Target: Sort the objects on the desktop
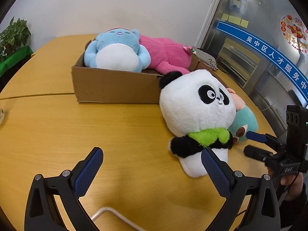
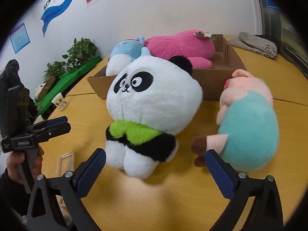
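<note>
Two plush toys wait to be sorted into the box.
The panda (image 2: 152, 104) lies on the table (image 1: 96, 127) before the cardboard box (image 1: 115, 88); both the right gripper (image 2: 155, 164) and the left gripper (image 1: 152, 165) are wide and empty, so next one probably must close around it.

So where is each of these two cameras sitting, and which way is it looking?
Left wrist view: sits on the left gripper, looking along its open fingers over the table at the panda plush and cardboard box; the right gripper shows at right.
Right wrist view: sits on the right gripper, facing the panda and the pig plush; the left gripper and hand show at left.
Shared: panda, pig, box, blue plush, pink plush.
</note>
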Demonstrator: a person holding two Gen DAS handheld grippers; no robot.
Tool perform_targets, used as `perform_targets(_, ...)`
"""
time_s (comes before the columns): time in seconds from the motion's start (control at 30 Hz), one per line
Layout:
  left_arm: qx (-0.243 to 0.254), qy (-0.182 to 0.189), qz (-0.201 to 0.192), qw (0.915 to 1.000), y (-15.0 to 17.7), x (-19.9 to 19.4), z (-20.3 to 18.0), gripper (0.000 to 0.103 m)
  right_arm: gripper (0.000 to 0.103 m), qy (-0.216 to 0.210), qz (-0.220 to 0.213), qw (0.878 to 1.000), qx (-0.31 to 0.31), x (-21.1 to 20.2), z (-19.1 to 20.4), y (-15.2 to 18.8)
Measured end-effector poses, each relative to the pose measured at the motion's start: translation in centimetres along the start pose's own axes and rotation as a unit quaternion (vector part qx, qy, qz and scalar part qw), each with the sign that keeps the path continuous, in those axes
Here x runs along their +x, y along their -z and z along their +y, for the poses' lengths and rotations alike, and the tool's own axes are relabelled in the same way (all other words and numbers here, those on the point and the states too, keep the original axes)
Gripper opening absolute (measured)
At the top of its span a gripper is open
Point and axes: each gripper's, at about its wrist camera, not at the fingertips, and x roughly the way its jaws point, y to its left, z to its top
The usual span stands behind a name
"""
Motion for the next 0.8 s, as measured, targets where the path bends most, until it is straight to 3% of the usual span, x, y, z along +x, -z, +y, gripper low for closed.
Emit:
perform_targets(0.1, 0.001, 0.034, 0.018, 0.9993, 1.0, -1.5, 1.4, 0.103, 0.103, -0.072, 0.023, 0.996, -0.056, 0.0, 2.1, 1.4)
perform_targets(0.2, 0.023, 0.061, 0.041, 0.9970, 2.6, -2.8, 2.2, 0.103, 0.103, -0.140, 0.018, 0.983, -0.120, 0.3, 6.2, 3.0)
perform_targets(0.33, 0.034, 0.053, 0.066, 0.9959, 4.7, -3.1, 3.0, 0.103, 0.103, -0.165, 0.037, 0.973, -0.155, 3.2, 11.1, 4.4)
perform_targets(0.53, -0.009, 0.028, 0.056, 0.9980, 5.9, -3.4, 5.2, 0.103, 0.102, -0.078, 0.073, 0.958, -0.264, 7.3, 15.6, 7.0)
perform_targets(0.63, -0.013, 0.029, 0.051, 0.9982, 6.0, -3.2, 5.5, 0.103, 0.102, -0.016, 0.060, 0.952, -0.299, 7.9, 15.5, 6.8)
perform_targets(0.8, -0.006, 0.044, 0.046, 0.9979, 5.1, -2.1, 4.8, 0.103, 0.102, 0.050, 0.020, 0.954, -0.294, 7.6, 14.0, 5.4)
